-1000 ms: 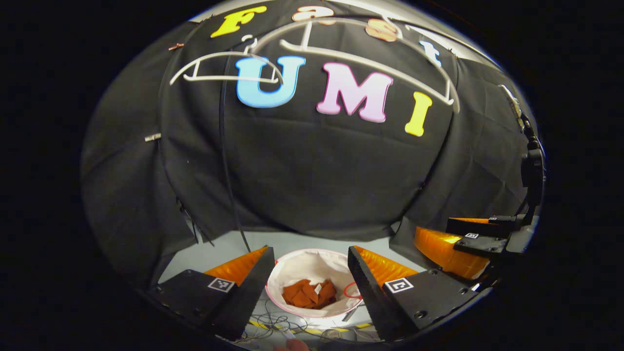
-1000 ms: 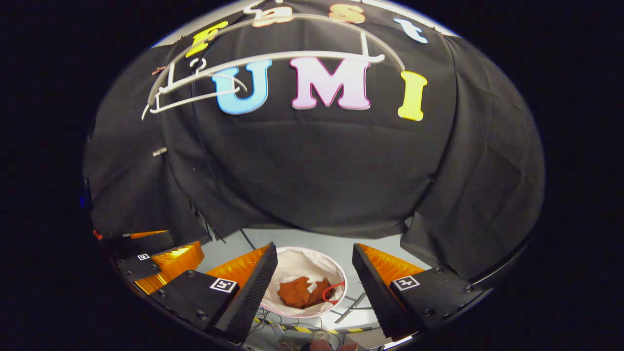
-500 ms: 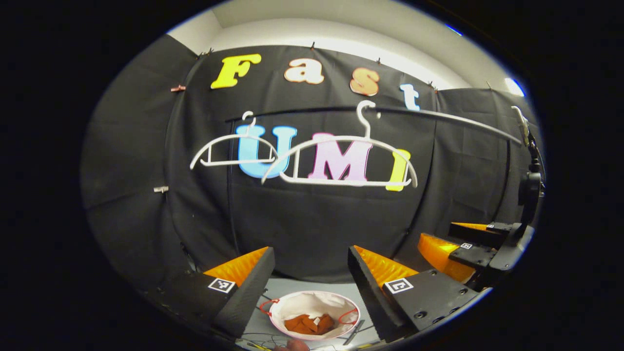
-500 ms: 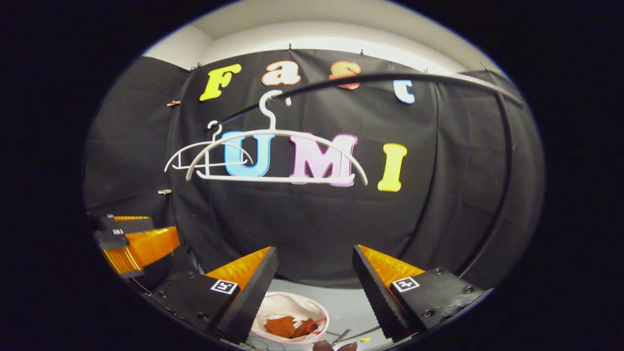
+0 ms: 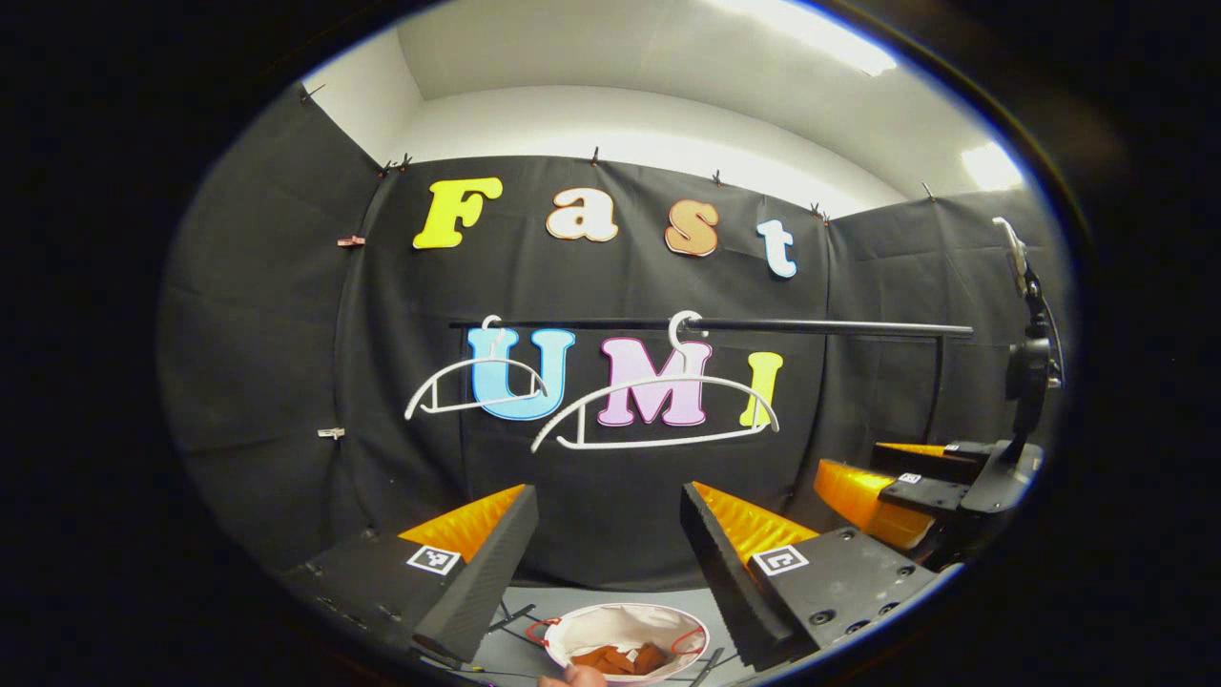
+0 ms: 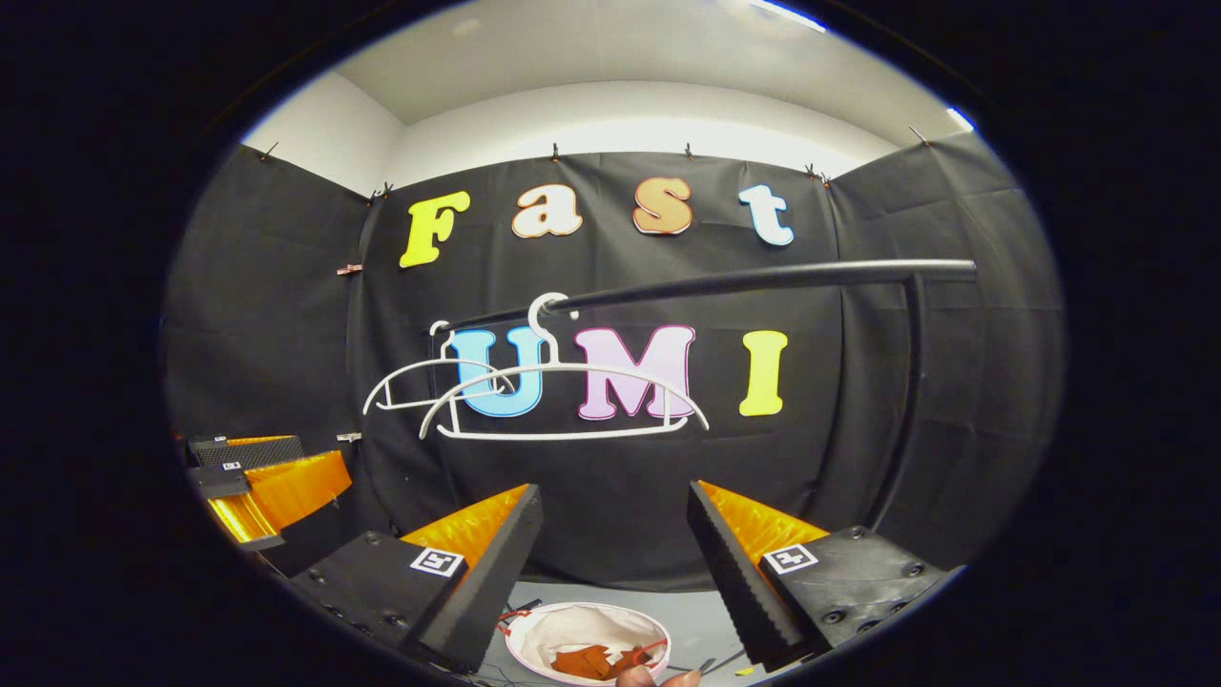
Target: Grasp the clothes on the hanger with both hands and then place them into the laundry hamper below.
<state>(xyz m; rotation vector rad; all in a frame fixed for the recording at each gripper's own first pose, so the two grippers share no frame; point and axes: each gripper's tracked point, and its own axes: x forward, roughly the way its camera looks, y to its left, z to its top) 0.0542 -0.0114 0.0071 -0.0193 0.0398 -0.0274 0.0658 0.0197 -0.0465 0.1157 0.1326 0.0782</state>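
Below both wide-open grippers, the laundry hamper [image 5: 625, 630] holds rust-orange clothes [image 5: 620, 657].

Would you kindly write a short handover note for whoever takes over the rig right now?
Left gripper: open, holding nothing, raised and facing the rail.
Right gripper: open, holding nothing, beside it.
Both white hangers hang bare on the black rail.
The rust-coloured clothes lie in the white laundry hamper on the floor below.
Done: clothes in the hamper.
Left: nothing visible on the hangers to move.
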